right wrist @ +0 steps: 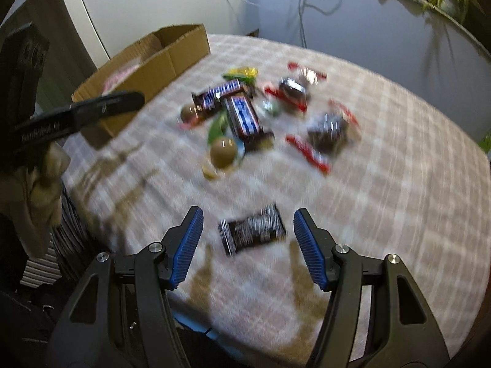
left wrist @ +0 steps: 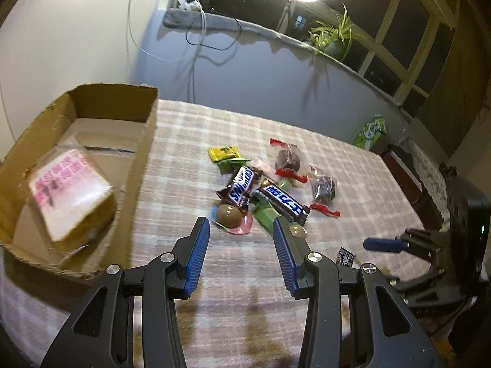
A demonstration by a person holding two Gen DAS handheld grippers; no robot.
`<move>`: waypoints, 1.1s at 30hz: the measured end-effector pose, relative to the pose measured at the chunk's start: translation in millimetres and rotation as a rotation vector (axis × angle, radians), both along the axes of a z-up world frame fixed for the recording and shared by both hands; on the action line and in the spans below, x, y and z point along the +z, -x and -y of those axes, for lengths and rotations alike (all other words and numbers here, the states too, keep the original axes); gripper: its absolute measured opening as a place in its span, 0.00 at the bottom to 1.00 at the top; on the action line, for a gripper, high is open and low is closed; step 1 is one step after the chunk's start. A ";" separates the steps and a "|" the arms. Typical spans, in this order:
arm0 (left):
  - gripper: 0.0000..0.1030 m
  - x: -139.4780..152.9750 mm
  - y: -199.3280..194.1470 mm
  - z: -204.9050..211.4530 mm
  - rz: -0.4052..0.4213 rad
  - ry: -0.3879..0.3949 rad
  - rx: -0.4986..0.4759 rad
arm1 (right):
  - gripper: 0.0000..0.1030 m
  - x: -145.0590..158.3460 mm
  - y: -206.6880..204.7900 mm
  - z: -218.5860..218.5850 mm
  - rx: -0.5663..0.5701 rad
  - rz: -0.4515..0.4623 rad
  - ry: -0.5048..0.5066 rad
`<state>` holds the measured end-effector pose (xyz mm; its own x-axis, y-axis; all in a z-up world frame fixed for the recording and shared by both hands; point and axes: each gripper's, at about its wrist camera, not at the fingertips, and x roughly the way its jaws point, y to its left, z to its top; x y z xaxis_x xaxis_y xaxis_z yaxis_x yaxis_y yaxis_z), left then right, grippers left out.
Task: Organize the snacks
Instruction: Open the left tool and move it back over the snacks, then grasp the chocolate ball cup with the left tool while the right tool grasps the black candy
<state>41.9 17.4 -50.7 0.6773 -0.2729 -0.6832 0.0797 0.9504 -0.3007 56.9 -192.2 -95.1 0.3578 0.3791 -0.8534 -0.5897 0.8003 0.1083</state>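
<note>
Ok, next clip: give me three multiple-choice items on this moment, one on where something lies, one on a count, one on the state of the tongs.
1. Where does the pink-labelled wrapped sandwich lie?
A. on the windowsill
B. inside the cardboard box
C. on the checked tablecloth

2. How many Snickers bars show in the snack pile?
A. two
B. four
C. none

3. How do the right tongs stand?
A. shut on a chocolate ball
B. open, empty, with a dark packet on the cloth between the fingers
C. shut on the box flap

Answers:
1 B: the sandwich rests on the box floor, within its walls.
2 A: one bar lies beside a second in the left wrist view.
3 B: the blue pads are spread wide, clear of the packet on both sides.
</note>
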 end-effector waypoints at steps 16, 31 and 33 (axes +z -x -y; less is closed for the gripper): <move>0.40 -31.9 -38.8 14.4 -0.075 -0.092 -0.021 | 0.63 -19.7 5.4 -7.6 0.068 0.078 0.049; 0.31 -40.2 -51.3 20.9 -0.063 -0.169 -0.030 | 0.57 -19.8 13.1 -8.0 0.103 0.112 0.075; 0.35 -40.8 -52.7 22.7 -0.062 -0.179 -0.035 | 0.55 -19.3 13.9 -8.6 0.107 0.111 0.077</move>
